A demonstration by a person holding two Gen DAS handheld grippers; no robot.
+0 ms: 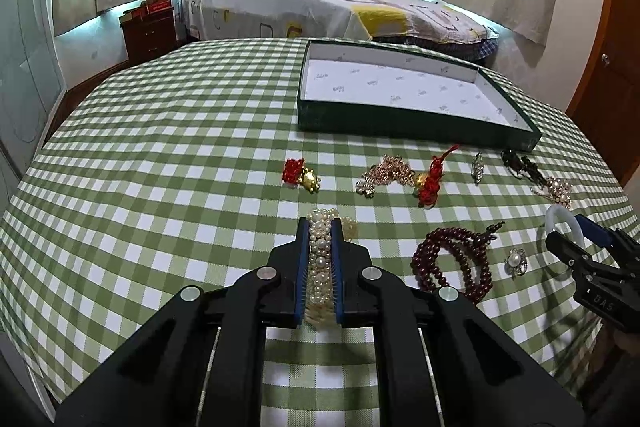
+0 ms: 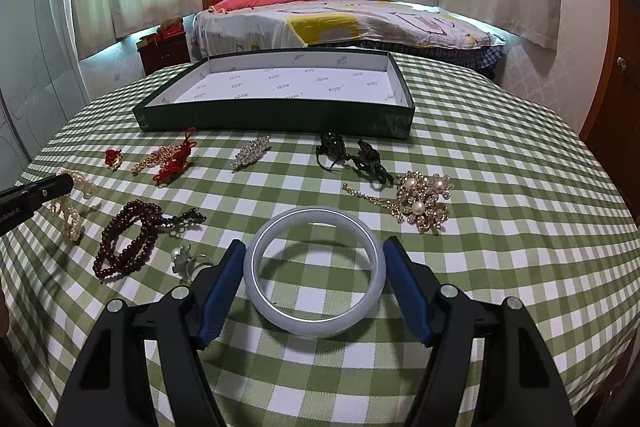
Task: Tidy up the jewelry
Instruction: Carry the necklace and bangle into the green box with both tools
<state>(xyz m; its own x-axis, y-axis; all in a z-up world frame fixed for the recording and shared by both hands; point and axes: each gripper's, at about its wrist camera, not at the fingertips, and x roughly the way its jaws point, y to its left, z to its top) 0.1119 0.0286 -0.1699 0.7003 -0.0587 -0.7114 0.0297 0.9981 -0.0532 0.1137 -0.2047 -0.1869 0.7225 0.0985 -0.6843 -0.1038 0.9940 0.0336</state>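
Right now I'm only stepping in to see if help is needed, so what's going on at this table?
A person is sorting jewelry with two handheld tools. The left tool is shut on a pearl bracelet. The right tool straddles a pale jade-like bangle lying on the checked tablecloth; whether its pads press the bangle is unclear. The green box behind is empty. A dark red bead bracelet, brooches and red knotted charms lie on the cloth, not yet put away.

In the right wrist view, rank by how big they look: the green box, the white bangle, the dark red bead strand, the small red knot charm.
1. green box
2. white bangle, though nearness inflates it
3. dark red bead strand
4. small red knot charm
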